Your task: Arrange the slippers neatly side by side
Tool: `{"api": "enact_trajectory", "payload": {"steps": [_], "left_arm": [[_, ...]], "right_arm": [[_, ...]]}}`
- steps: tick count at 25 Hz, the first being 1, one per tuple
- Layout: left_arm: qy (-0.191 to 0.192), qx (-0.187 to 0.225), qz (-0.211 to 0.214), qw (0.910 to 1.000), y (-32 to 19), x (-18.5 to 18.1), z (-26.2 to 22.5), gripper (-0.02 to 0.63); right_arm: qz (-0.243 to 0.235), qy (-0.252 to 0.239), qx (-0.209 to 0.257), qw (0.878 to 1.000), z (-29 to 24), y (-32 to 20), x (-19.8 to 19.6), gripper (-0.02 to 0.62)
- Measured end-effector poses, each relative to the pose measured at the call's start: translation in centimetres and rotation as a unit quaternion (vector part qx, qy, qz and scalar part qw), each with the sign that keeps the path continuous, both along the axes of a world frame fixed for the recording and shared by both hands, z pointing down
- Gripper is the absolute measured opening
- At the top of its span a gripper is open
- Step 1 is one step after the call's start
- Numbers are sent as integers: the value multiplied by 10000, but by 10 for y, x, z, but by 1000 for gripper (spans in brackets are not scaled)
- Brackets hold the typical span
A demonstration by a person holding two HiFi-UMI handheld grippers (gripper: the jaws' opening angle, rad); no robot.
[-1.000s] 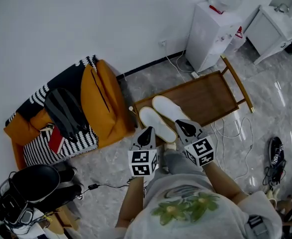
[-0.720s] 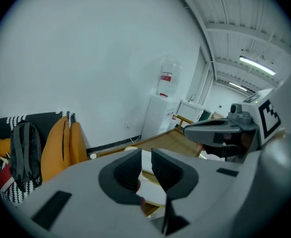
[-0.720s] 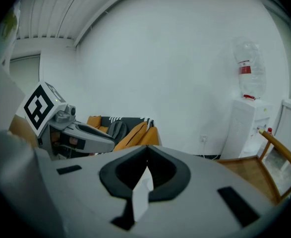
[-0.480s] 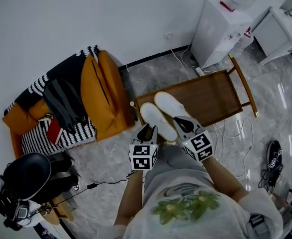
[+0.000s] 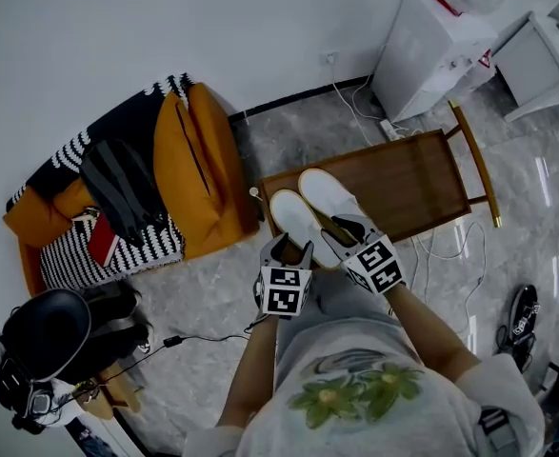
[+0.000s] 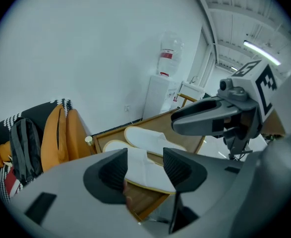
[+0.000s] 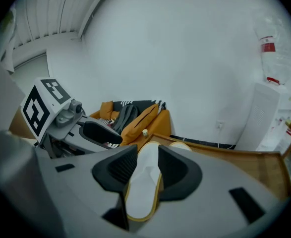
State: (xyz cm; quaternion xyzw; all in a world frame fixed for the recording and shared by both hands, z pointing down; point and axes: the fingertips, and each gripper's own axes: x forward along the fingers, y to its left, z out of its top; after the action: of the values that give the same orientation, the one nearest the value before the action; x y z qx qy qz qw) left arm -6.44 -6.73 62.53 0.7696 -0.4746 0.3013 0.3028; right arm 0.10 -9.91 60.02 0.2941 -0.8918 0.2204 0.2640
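On marble floor [image 5: 212, 293] a wooden tray [image 5: 422, 174] bears slippers [image 5: 293, 219], left gripper [image 6: 145, 157] and right gripper [image 7: 146, 155] fingers opening, apparently astride them.

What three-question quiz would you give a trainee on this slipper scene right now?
1. True or false: the two white fabric slippers lie side by side on the brown wooden tray.
2. What sits left of the tray in the head view? A: an orange cushion; B: a green bucket; C: a blue chair.
3. Fill in: the slippers' soles are edged in ____.
Key: 1 true; 2 A; 3 yellow.
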Motion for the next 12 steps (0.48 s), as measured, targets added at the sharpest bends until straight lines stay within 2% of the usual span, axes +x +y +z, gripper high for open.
{"api": "enact_trajectory", "payload": {"steps": [3,7,12], "left_arm": [[-112,-102,40,9999,1,4,10,239],[-243,-296,89,9992,5,3,28,240],[-546,-558,343,9964,8,9,53,241]], "right_arm": [[-136,79,-180,9997,16,1,-2,133],[-278,179,-408,9986,37,1,-5,133],[-444,267,-696,9962,60,-2,-12,133]]}}
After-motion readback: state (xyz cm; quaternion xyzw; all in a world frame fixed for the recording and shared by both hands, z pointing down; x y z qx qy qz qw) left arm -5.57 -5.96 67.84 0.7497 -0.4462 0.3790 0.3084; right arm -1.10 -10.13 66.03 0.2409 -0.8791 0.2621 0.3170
